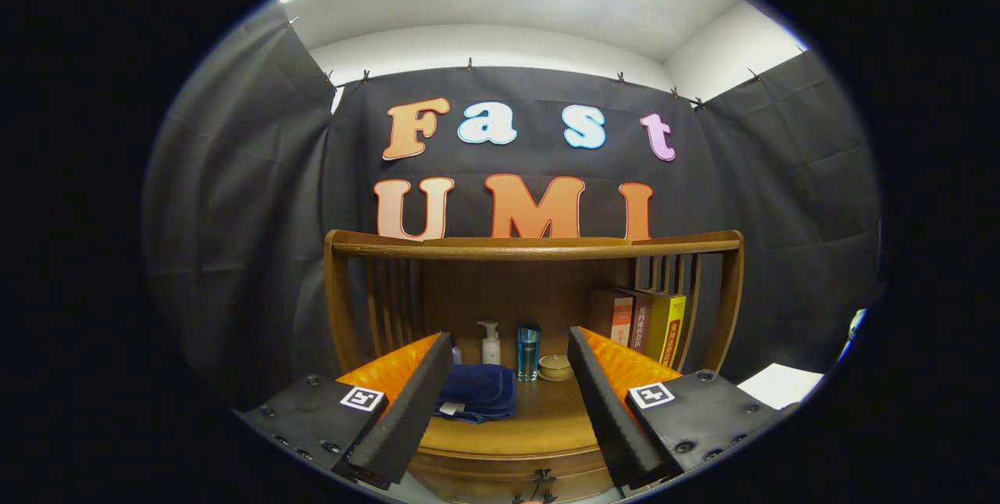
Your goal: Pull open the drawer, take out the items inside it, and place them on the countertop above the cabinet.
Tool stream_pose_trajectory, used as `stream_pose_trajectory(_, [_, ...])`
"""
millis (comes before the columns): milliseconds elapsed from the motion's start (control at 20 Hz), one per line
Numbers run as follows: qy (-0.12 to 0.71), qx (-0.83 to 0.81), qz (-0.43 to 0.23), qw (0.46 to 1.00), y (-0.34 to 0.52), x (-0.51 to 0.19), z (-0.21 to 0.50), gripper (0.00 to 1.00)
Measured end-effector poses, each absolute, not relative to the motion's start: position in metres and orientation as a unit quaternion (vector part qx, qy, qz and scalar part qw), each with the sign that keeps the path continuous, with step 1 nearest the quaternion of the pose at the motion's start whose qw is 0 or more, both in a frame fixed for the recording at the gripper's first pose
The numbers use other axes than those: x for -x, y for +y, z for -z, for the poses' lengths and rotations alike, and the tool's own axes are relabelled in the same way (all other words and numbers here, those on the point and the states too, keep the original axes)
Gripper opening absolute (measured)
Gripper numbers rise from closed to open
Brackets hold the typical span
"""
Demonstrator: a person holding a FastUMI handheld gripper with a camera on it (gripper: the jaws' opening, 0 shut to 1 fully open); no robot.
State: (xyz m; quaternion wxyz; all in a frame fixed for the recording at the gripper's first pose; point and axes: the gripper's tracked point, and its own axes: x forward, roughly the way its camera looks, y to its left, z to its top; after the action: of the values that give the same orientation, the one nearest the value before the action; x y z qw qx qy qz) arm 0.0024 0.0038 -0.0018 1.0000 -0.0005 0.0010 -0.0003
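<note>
In the gripper view, the gripper (509,402) is seen at the bottom of the frame with its two fingers spread wide apart — nothing is held between them. The wooden cabinet (531,250) is seen in the middle of the frame, with a curved rail around its countertop (539,422). The drawer (512,480) is found at the very bottom of the frame, just under the countertop edge, and it looks closed. Its small dark handle (541,479) is seen low between the fingers.

So the task is judged to be at its start: the drawer is not yet pulled open, and nothing is taken out.

On the countertop a folded blue cloth (475,393) is laid between the fingers. Beyond it a white pump bottle (490,342), a blue bottle (528,352) and a small round pot (555,367) are stood near the back. Books (648,324) are leaned at the right. Bare wood is left at the front — room for putting things down. The rail closes in the back and sides.
</note>
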Motion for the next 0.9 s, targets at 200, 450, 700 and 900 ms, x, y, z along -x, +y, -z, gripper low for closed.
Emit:
stream_pose_trajectory(200, [0.003, -0.002, -0.004, 1.000, 0.007, -0.001, 0.005, 0.98])
stream_pose_trajectory(450, [0.003, -0.012, -0.011, 1.000, 0.009, 0.003, 0.025, 0.98])
stream_pose_trajectory(700, [0.012, -0.007, -0.005, 1.000, 0.001, 0.008, 0.083, 0.98])
stream_pose_trajectory(900, [0.047, -0.029, 0.004, 0.998, -0.012, 0.006, 0.160, 0.98])
